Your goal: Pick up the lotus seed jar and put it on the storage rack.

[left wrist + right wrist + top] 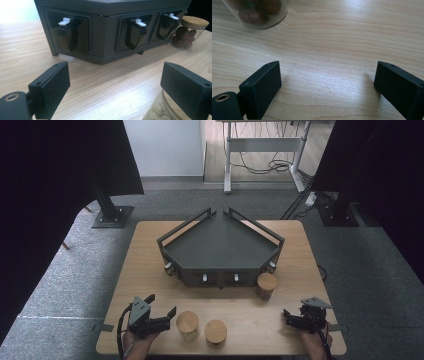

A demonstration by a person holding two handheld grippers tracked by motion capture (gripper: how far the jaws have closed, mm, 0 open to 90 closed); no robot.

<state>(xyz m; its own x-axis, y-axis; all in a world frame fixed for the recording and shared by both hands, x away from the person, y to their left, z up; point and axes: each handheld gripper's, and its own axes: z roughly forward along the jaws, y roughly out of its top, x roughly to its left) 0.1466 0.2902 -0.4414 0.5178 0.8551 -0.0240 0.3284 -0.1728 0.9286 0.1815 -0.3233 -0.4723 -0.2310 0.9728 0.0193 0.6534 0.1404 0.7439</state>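
Observation:
A dark grey corner-shaped rack [220, 245] with low rails stands mid-table. Its front face [105, 37] carries dark pockets with white tabs. A wooden-lidded jar of brown balls [266, 284] [186, 32] [257, 12] stands at the rack's right front corner. Two more wooden-lidded jars [187, 322] [215, 331] stand near the front edge. My left gripper [161, 305] [116, 72] is open, just left of the nearer jar. A jar of pale pieces [155, 112] sits partly behind its right jaw, untouched. My right gripper [288, 318] [328, 70] is open over bare wood at the front right.
The wooden table [150, 250] has bare strips on both sides of the rack. Black stands [112, 212] and dark curtains flank it on grey carpet. A desk frame with cables [265, 150] stands behind.

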